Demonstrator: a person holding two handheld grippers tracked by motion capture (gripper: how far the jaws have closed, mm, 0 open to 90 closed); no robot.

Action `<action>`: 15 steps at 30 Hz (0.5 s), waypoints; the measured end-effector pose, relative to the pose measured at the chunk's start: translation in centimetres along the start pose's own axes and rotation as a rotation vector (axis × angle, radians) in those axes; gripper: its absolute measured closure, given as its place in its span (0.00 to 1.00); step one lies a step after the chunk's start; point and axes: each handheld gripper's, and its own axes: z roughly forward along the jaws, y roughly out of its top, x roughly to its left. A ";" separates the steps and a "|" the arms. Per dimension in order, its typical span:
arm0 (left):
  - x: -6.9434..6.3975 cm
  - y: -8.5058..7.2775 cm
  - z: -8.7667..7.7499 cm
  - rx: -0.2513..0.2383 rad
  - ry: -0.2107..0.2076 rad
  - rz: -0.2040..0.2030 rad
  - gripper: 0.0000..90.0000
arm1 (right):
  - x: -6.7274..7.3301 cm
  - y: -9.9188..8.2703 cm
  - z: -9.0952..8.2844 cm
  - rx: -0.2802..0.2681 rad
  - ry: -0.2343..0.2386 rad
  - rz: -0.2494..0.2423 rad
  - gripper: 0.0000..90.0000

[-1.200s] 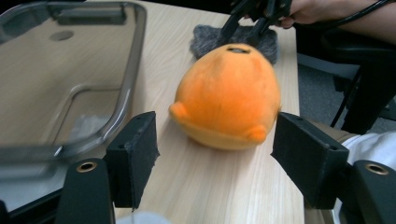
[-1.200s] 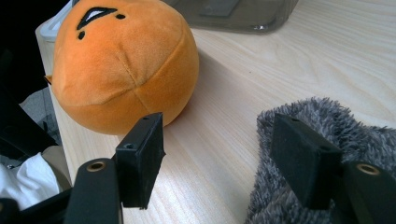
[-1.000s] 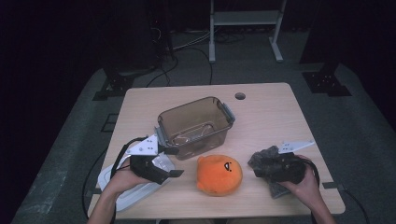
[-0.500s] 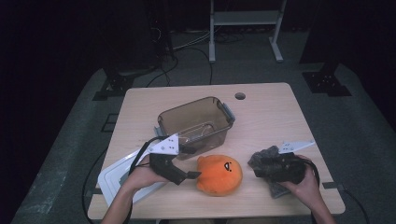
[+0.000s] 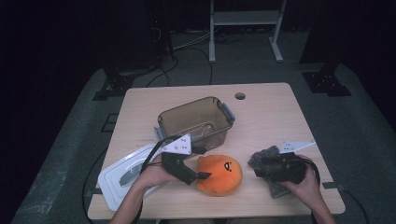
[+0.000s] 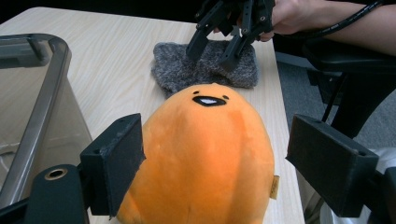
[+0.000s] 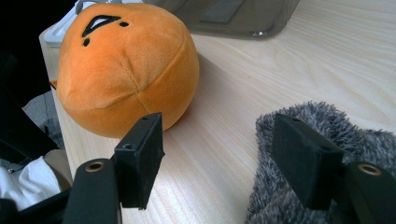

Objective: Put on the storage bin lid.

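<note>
Left hand [image 5: 152, 176]: low at the near edge, gripper levelled rightward at the plush.
Left gripper [image 6: 212, 179]: jaws have just been opening; they straddle the plush [image 6: 205, 158], left jaw touching it, right jaw clear.
Right gripper [image 7: 224, 163]: level, jaws apart, one over the grey cloth [image 7: 303, 182], gripping nothing.
Plush: near-centre table, before the tub [image 5: 196, 119].

This looks like a lab or recording studio — dark all round, with one lit pale wooden surface [image 5: 271, 116] in the middle. Black cables [image 5: 187, 44] trail over the grey carpeted floor [image 5: 70, 154] at the far side, beside a white metal frame [image 5: 245, 25] and black stand feet [image 5: 325, 79] — rig gear, not home furniture.
</note>
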 end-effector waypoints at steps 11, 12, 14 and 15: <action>0.3 0.4 1.9 0.010 -0.021 0.006 0.23 | 0.0 0.0 0.0 -0.001 0.002 0.002 0.37; 0.3 0.4 2.1 0.003 -0.023 0.003 0.23 | -0.1 0.0 0.0 -0.001 0.002 0.002 0.37; 0.4 0.4 2.4 0.000 -0.027 -0.002 0.23 | 0.0 0.0 0.1 0.000 0.002 0.001 0.37; 0.4 0.5 2.5 -0.002 -0.030 0.000 0.23 | 0.0 0.0 0.0 -0.001 0.003 0.001 0.37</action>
